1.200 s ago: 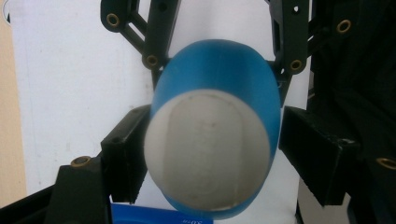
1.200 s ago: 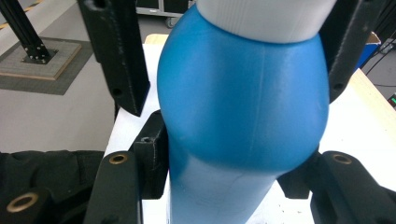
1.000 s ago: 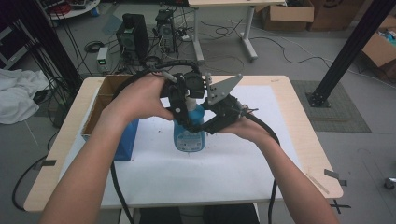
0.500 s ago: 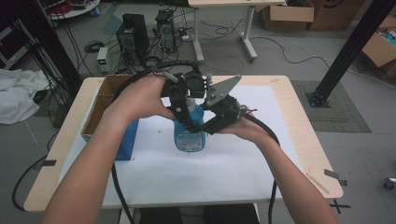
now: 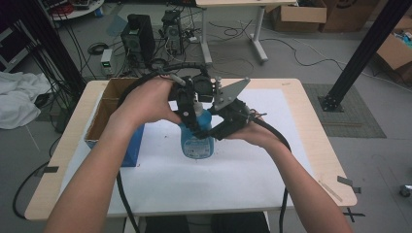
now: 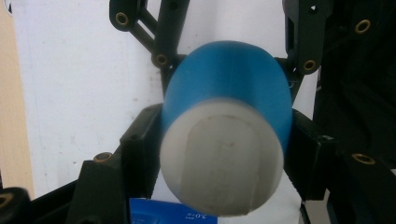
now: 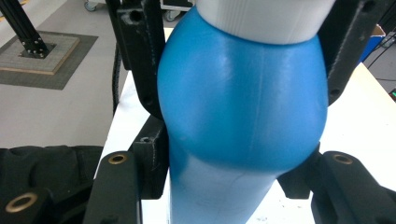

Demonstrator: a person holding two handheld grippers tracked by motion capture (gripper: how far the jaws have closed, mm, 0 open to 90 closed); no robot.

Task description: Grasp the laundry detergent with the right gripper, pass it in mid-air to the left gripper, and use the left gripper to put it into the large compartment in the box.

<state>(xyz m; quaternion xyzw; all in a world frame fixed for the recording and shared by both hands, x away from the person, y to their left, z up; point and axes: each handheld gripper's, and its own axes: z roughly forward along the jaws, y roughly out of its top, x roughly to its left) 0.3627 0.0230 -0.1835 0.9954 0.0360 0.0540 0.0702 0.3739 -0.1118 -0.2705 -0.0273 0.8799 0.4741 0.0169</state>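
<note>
Though mid-sheet, blue bottle (image 5: 197,138) claw-hemmed both sides.

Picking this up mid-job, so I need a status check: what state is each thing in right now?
blue bottle: upright on the table, gripped from both sides.
white cap: on the bottle, left gripper shut on it, jaws just closed.
right gripper: shut on the bottle body.
cardboard box: open-topped, at the table's left edge.

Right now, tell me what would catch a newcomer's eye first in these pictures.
First the blue bottle, standing upright on the white sheet mid-table. The left gripper is clamped on its white cap, and the right gripper squeezes its body from the side. To the left sits an open cardboard box at the table's edge.
</note>
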